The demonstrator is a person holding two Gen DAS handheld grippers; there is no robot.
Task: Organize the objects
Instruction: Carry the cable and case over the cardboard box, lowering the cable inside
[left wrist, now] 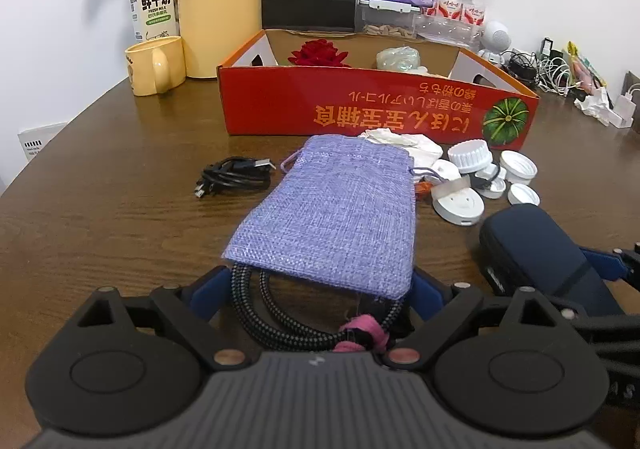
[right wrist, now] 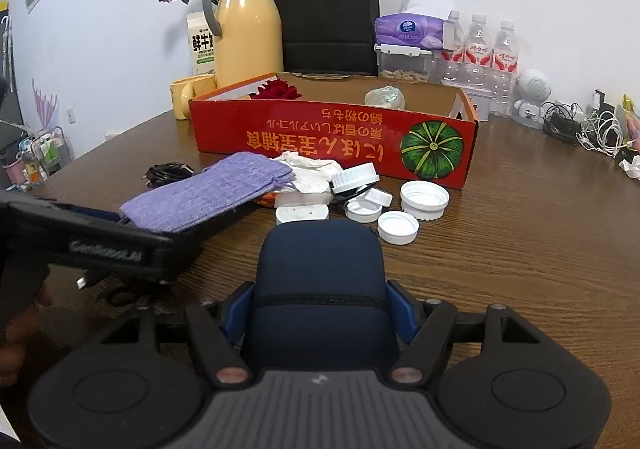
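Note:
A purple woven pouch (left wrist: 336, 209) lies on the brown table (left wrist: 120, 209), its near end over a coil of braided cable (left wrist: 256, 313) tied with a pink strap. My left gripper (left wrist: 320, 283) is open, its blue fingers (left wrist: 206, 291) beside the pouch's near corners and the coil. My right gripper (right wrist: 320, 299) is shut on a navy zip case (right wrist: 320, 273), which also shows at the right of the left wrist view as the same case (left wrist: 536, 245). Behind stands an orange-red cardboard box (left wrist: 360, 105) holding a red rose (left wrist: 318, 53) and a clear wrapped bundle (left wrist: 400, 57).
A black USB cable (left wrist: 232, 175) lies left of the pouch. Crumpled white tissue (left wrist: 404, 145) and several white caps (left wrist: 516, 167) sit right of it. A yellow flask (left wrist: 220, 1), mug (left wrist: 154, 65), milk carton (left wrist: 154, 1), water bottles (right wrist: 476, 41) and tangled chargers (right wrist: 592, 129) line the back.

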